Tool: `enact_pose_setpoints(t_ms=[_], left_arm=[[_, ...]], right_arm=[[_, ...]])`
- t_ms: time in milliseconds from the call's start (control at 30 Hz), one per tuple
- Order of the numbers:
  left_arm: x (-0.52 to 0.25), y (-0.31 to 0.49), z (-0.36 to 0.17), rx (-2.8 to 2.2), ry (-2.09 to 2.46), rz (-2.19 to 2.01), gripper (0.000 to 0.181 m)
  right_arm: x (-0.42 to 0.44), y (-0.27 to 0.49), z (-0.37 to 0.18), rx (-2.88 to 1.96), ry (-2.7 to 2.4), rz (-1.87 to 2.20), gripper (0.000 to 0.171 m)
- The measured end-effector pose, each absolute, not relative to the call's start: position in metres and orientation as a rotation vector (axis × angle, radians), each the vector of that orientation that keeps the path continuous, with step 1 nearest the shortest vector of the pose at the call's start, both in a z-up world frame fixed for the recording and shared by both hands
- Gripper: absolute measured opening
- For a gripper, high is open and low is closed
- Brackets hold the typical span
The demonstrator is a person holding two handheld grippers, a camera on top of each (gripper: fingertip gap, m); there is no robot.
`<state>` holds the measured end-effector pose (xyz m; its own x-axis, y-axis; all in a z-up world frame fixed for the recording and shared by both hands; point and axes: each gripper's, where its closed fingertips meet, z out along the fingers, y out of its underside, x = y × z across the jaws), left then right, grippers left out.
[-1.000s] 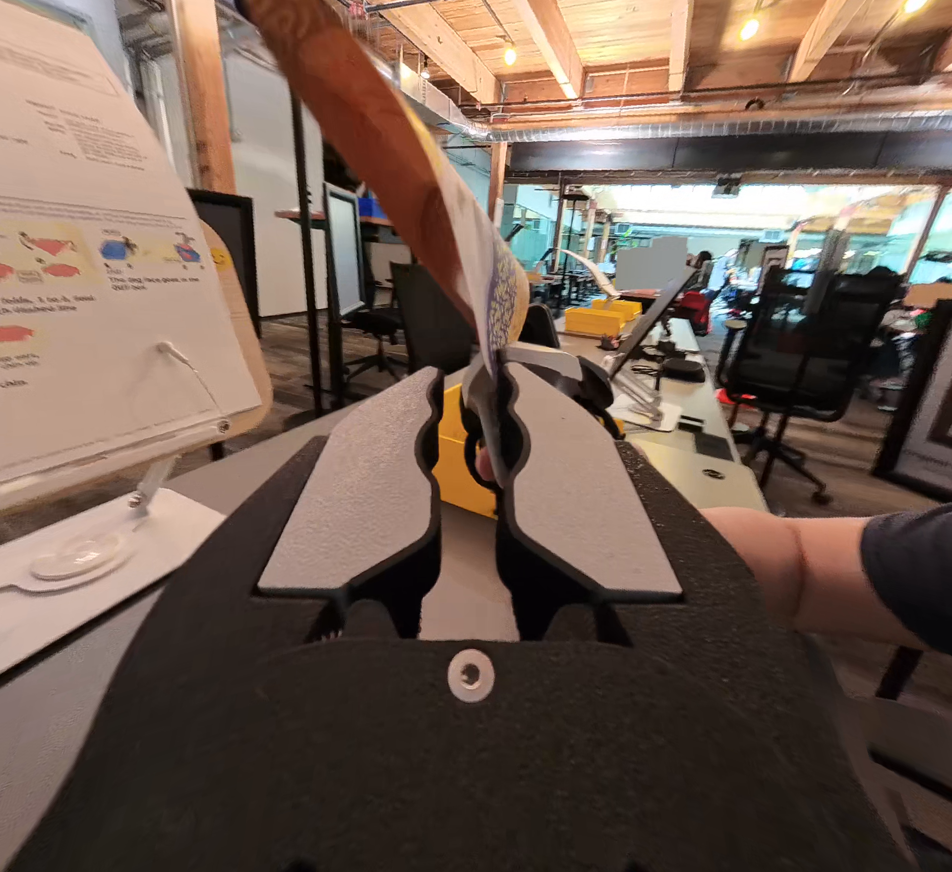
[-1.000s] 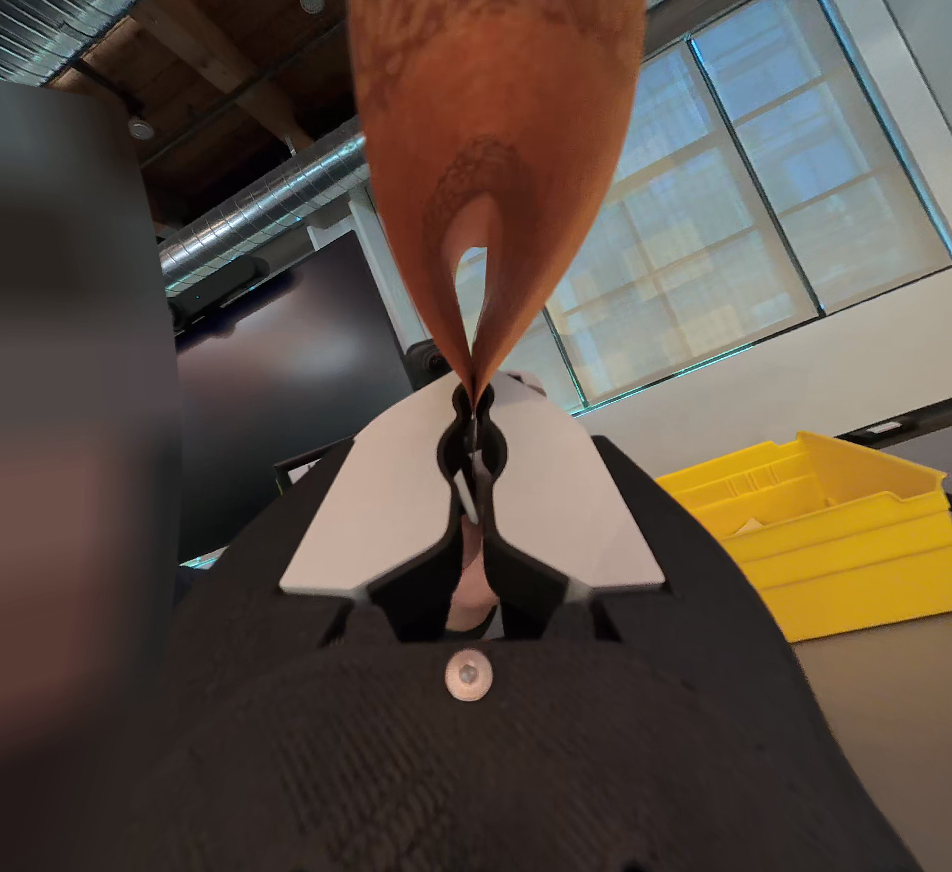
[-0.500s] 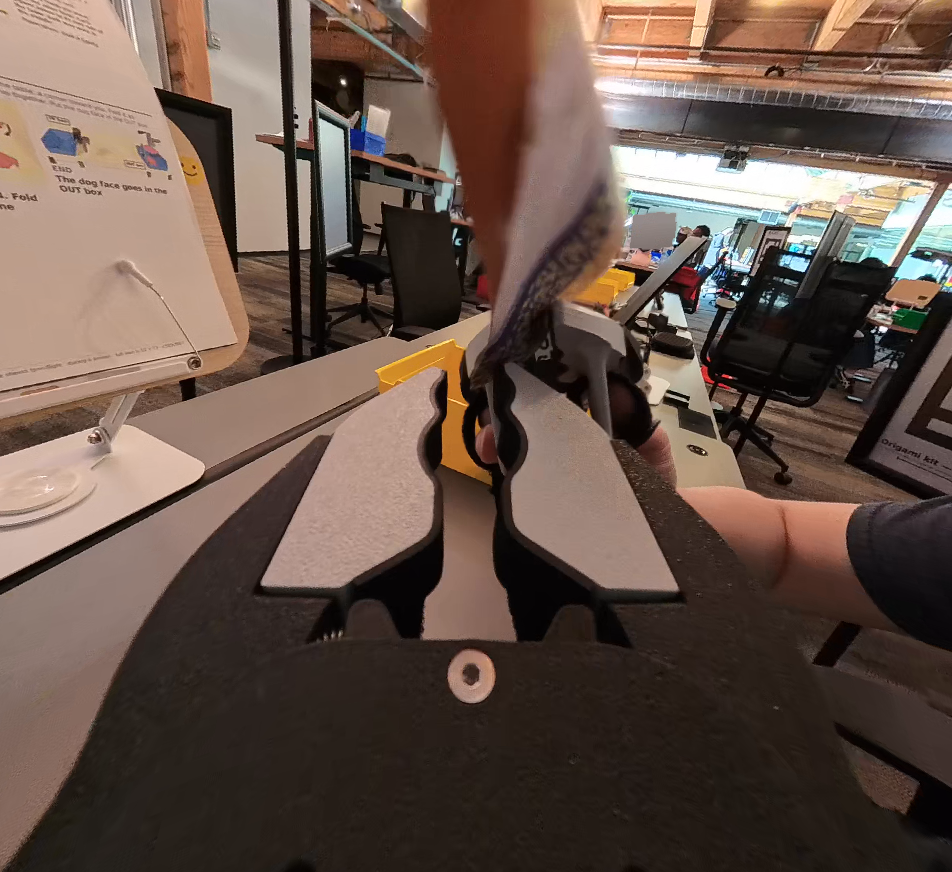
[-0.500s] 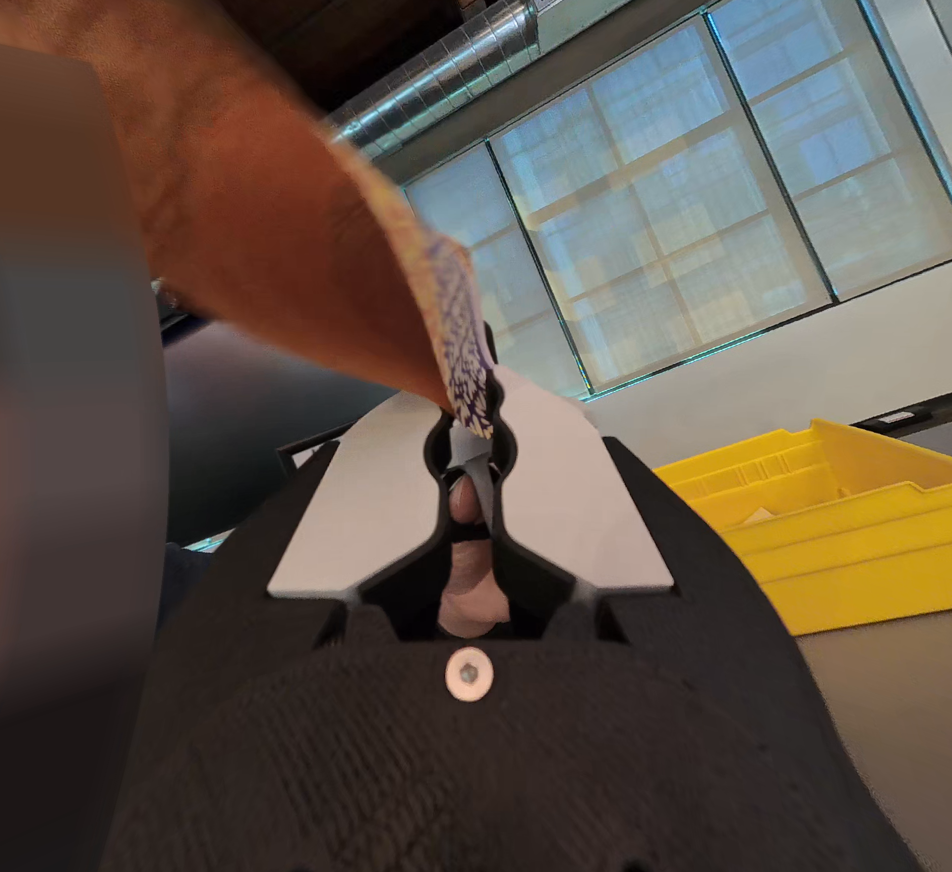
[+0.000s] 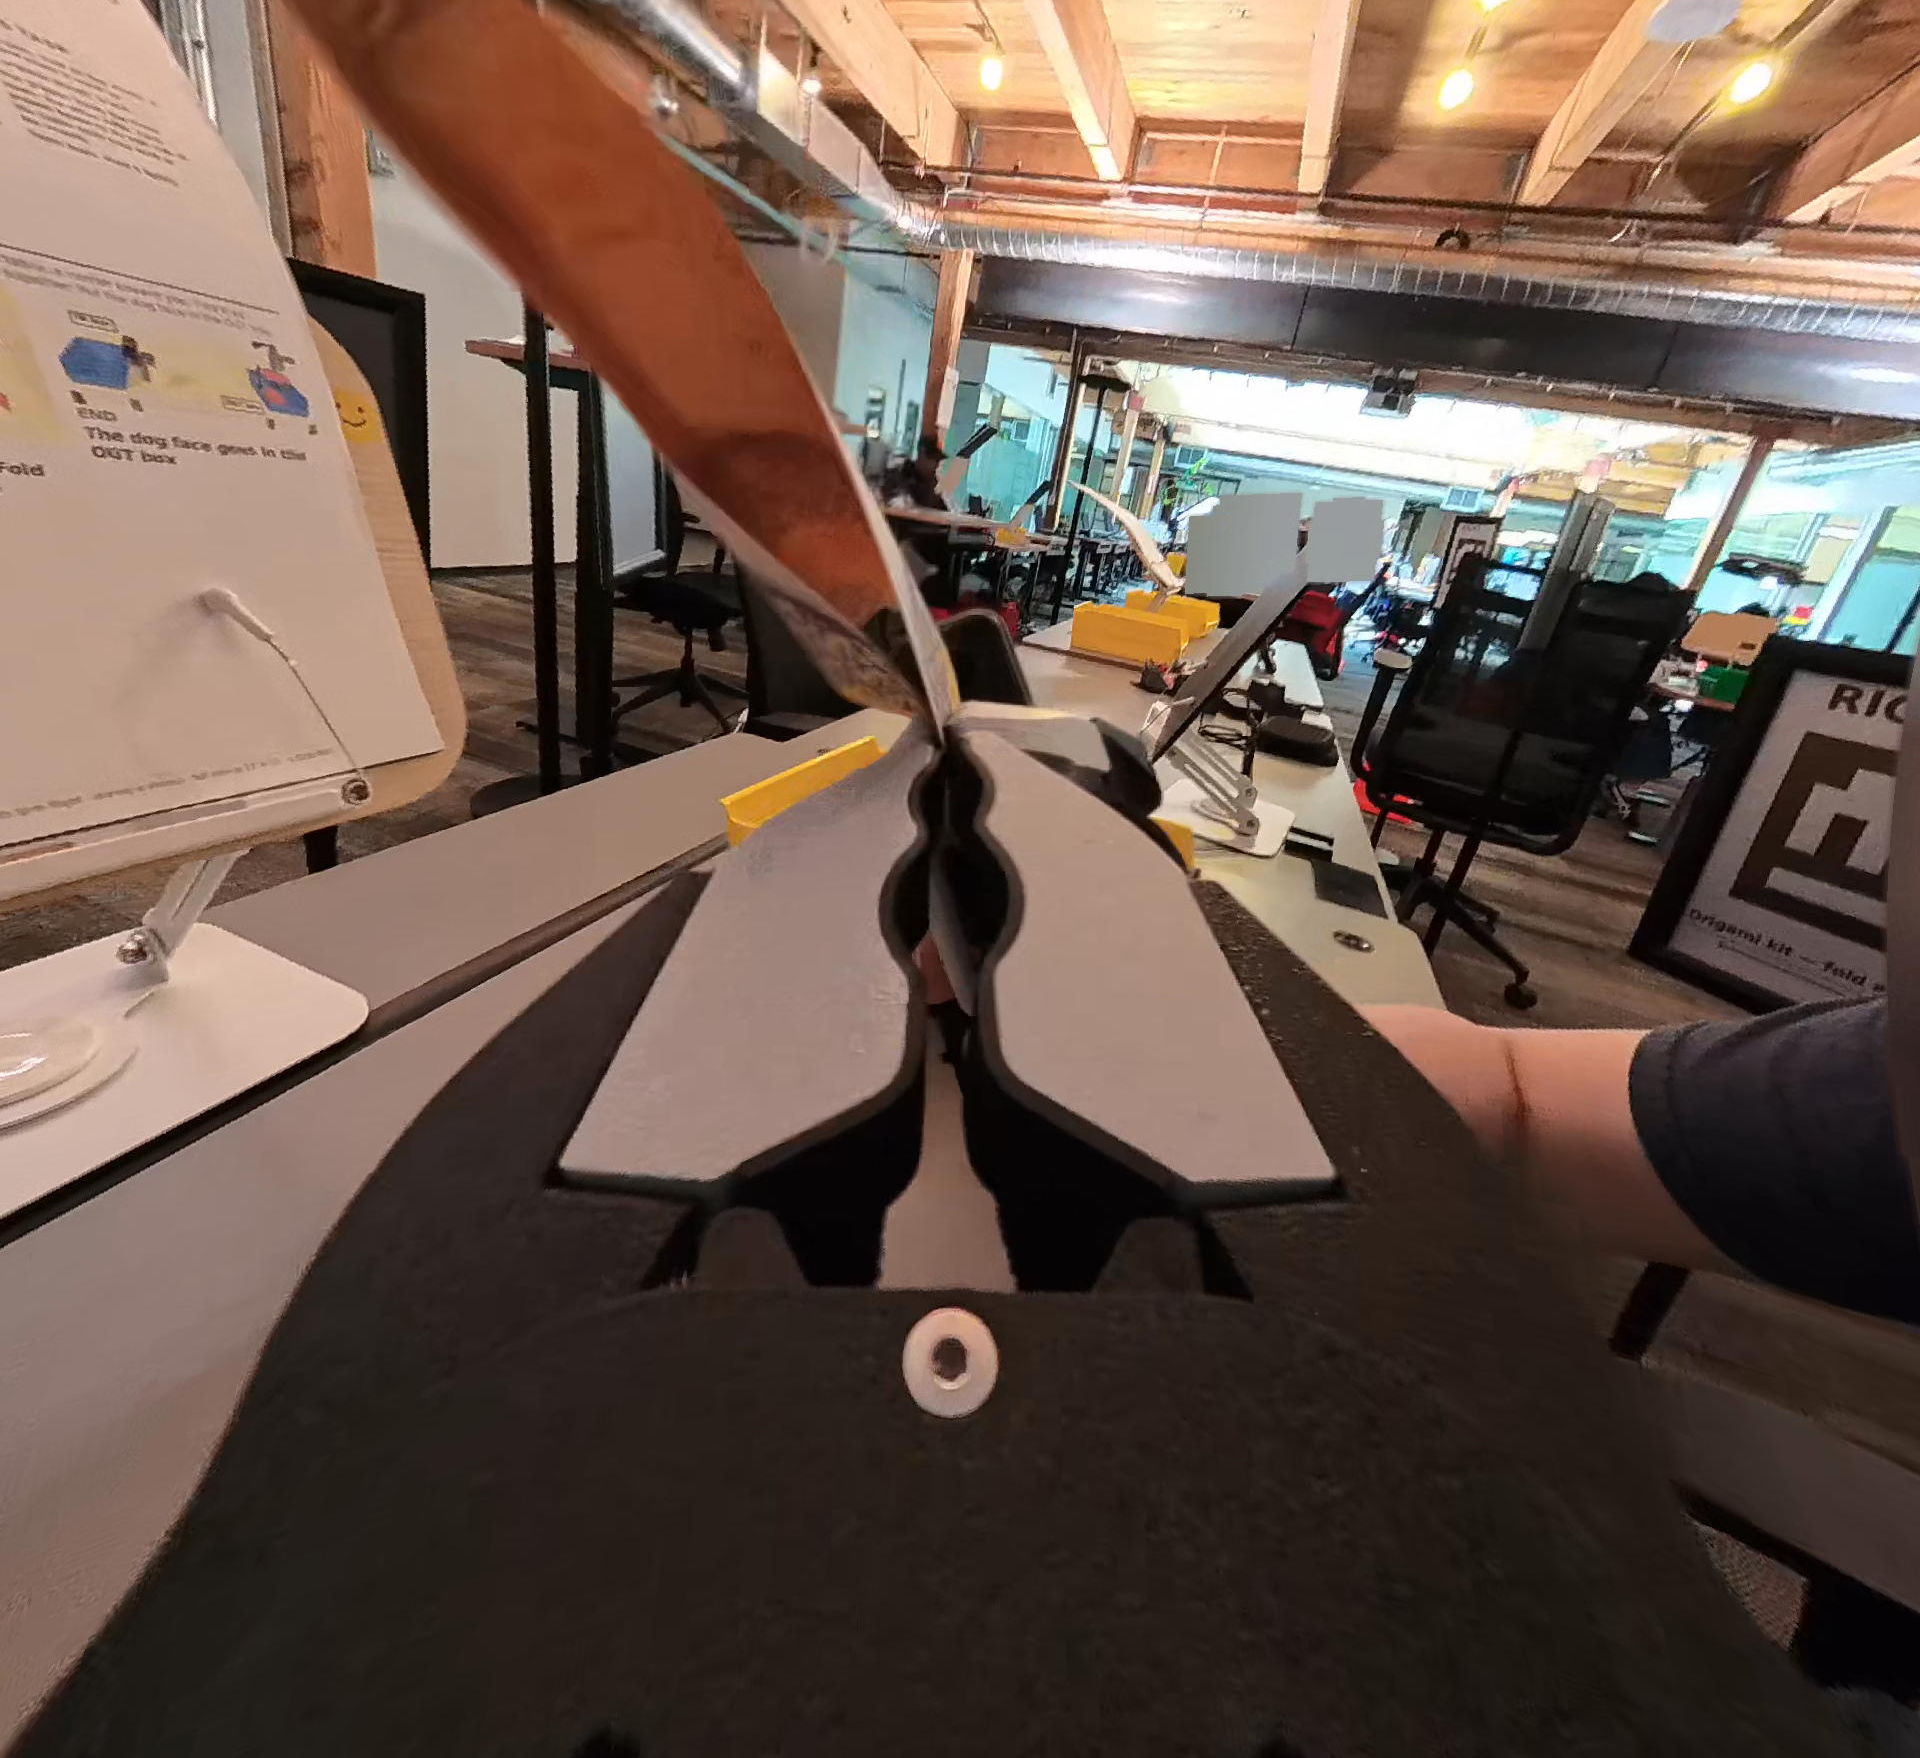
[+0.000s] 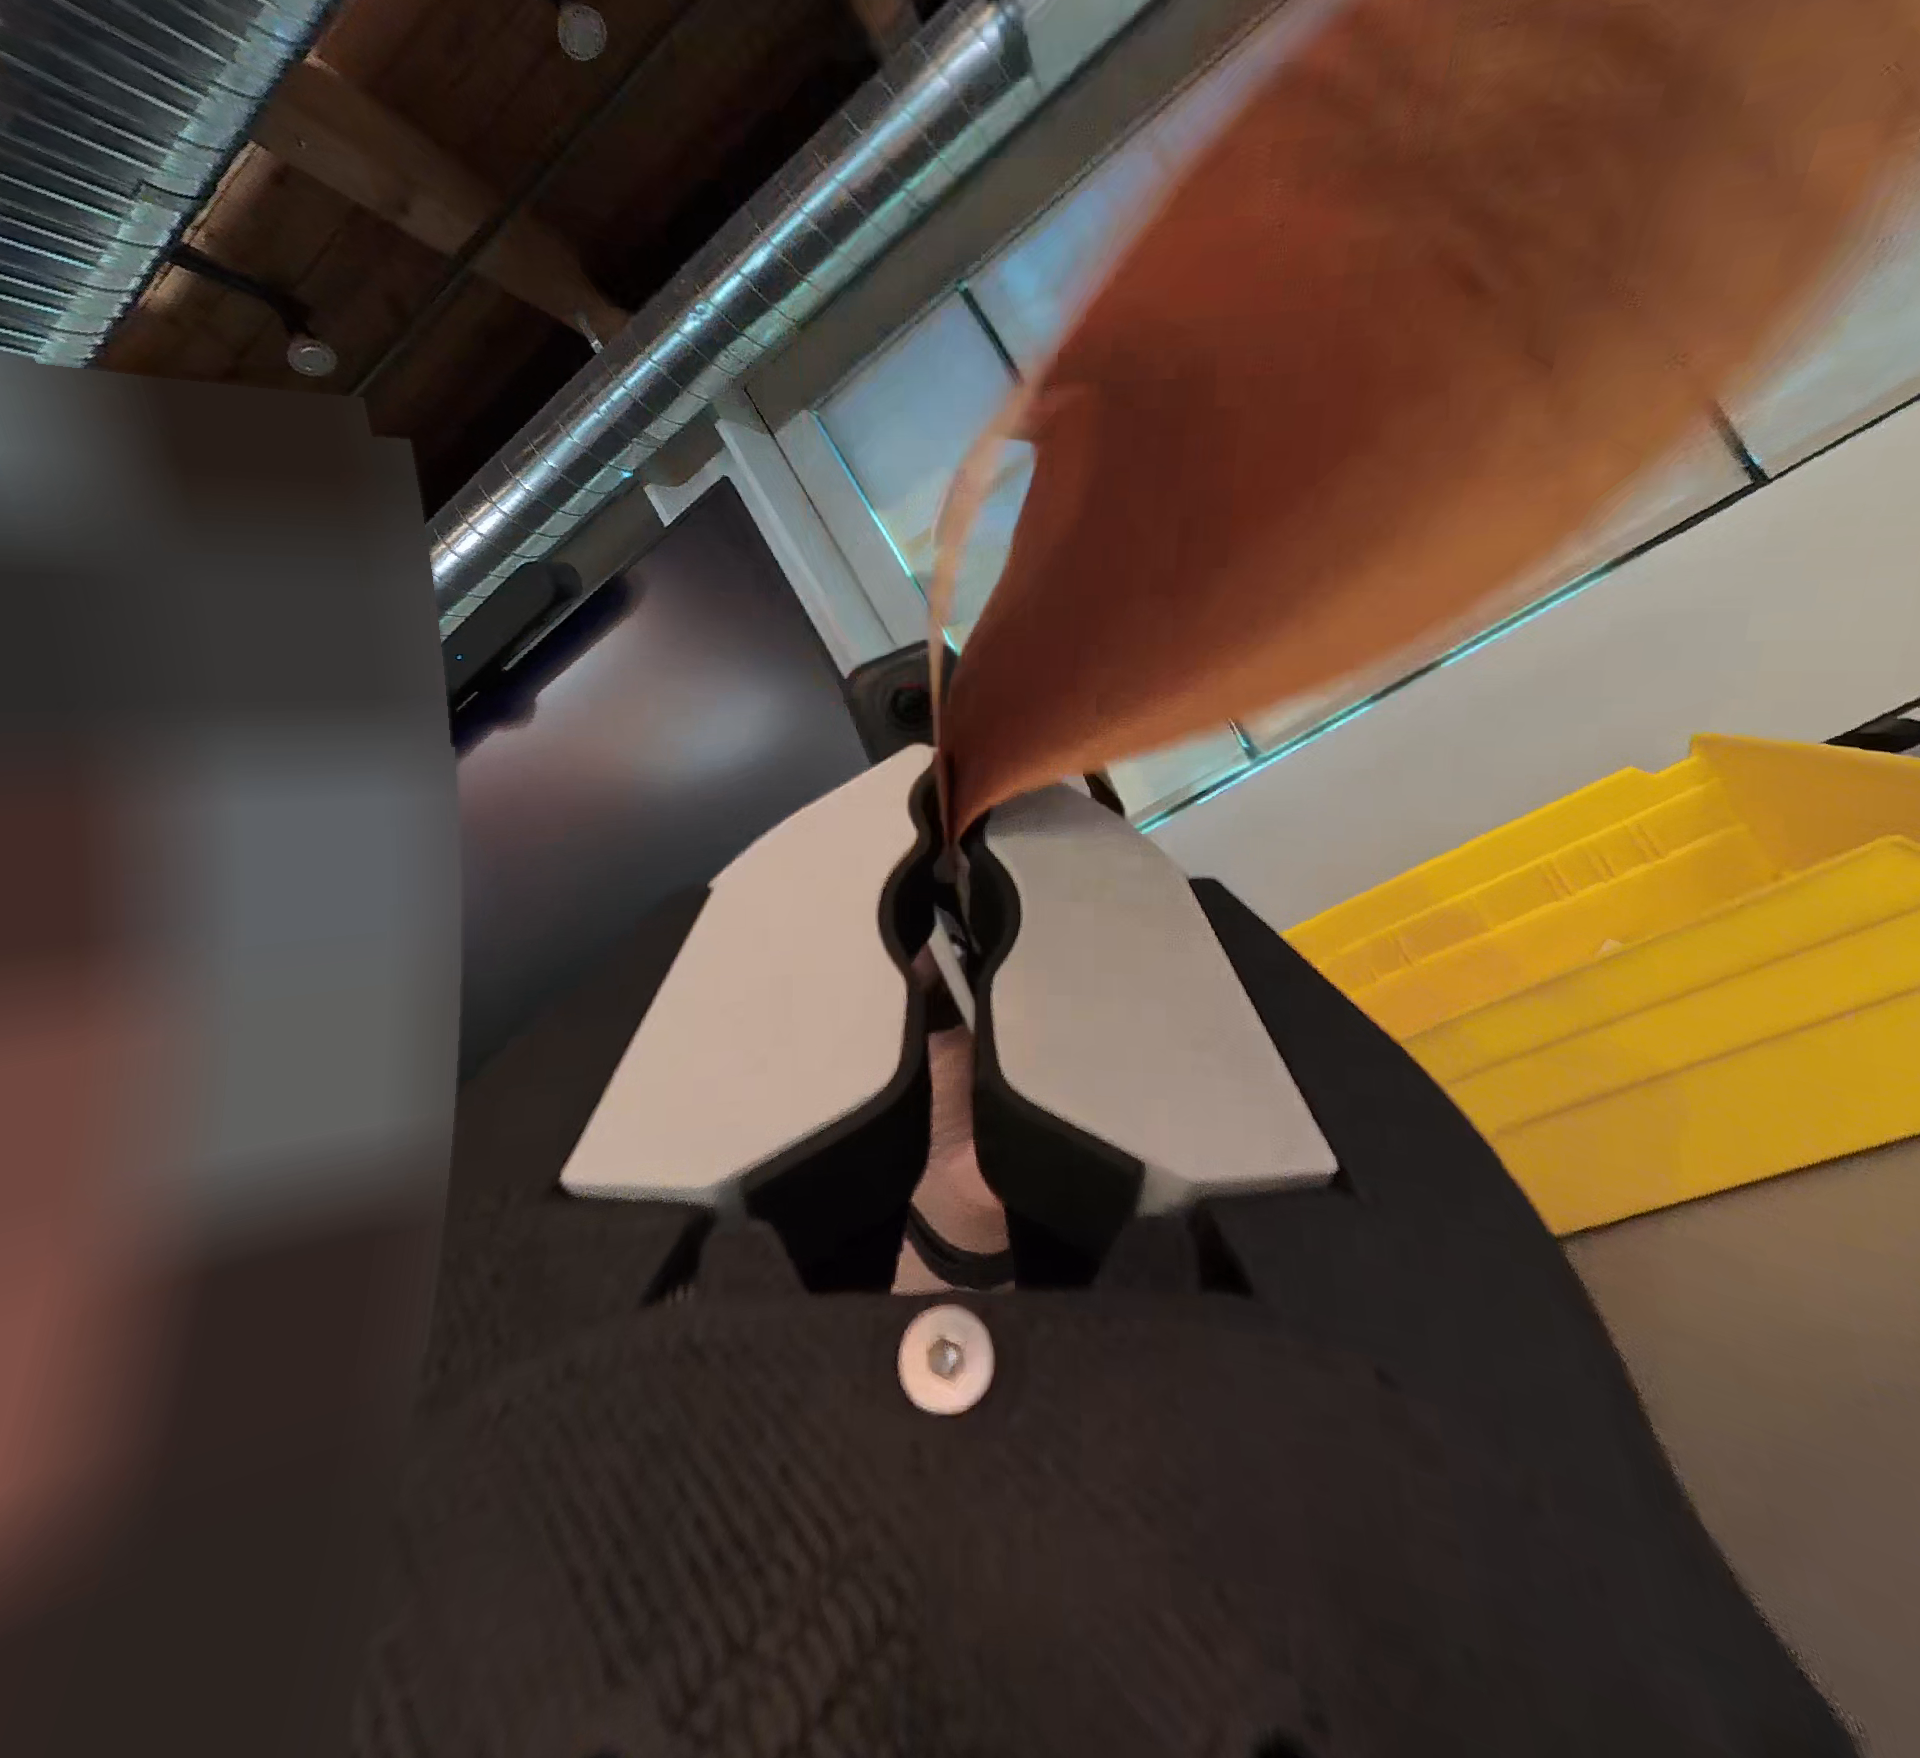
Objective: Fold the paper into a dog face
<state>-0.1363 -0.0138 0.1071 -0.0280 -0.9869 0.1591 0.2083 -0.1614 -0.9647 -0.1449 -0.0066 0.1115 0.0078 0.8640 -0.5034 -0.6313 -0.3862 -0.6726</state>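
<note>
— Paper (image 5: 582,254), brown-orange, where is it in the left wrist view?

— It rises from the tips of the left hand-held gripper (image 5: 948,742) at frame centre and sweeps to the upper left corner, held in the air above the grey desk (image 5: 436,898). A patterned underside shows near the tips.

— And the jaws?

— Pressed together on the sheet's lower end, with only a wavy slit between the grey fingers (image 5: 790,970).

— Anything of the person?

— A bare forearm (image 5: 1507,1116) with a dark sleeve reaches in from the right edge, toward the far side of the gripper. The other gripper shows as a grey and black shape just behind the tips.

— The right wrist view?

— The right hand-held gripper (image 6: 951,809) tilts up toward ceiling ducts and windows. Its jaws are likewise clamped on the paper (image 6: 1455,337), which fans, blurred, to the upper right corner. A yellow bin (image 6: 1621,1012) sits on the desk at the right edge.

— Surroundings on the left side?

— A white instruction sheet on a stand (image 5: 156,461) fills the left edge; a yellow tray (image 5: 800,794) peeks out behind the fingers.
</note>
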Motion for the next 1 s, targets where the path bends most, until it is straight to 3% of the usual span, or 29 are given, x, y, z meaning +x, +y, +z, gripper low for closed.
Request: enact_pose_setpoints(t_ms=[67,133,233,400,600,700,800,1000], left_arm=[[-0.138,-0.011,0.107,-1.162,0.965,-1.407,0.0],[-0.142,-0.007,0.112,-1.148,0.919,-1.393,0.0],[-0.151,0.0,0.118,-1.141,0.876,-1.392,0.0],[-0.154,0.001,0.123,-1.138,0.879,-1.405,0.0],[-0.15,-0.003,0.12,-1.146,0.896,-1.435,0.0],[-0.15,-0.002,0.119,-1.147,0.889,-1.433,0.0],[-0.149,-0.003,0.118,-1.152,0.896,-1.443,0.0],[-0.148,-0.003,0.117,-1.151,0.888,-1.484,0.0]], right_arm=[[-0.146,-0.007,0.11,-1.106,-0.329,1.601,0.004],[-0.145,-0.012,0.114,-1.074,-0.385,1.569,0.026],[-0.141,-0.016,0.119,-1.041,-0.408,1.576,0.032],[-0.138,-0.006,0.111,-1.103,-0.393,1.564,0.001],[-0.132,-0.002,0.107,-1.095,-0.375,1.559,0.001],[-0.133,-0.003,0.109,-1.087,-0.386,1.527,0.018],[-0.132,-0.003,0.11,-1.089,-0.381,1.527,0.003],[-0.131,-0.003,0.109,-1.082,-0.367,1.578,0.001]])
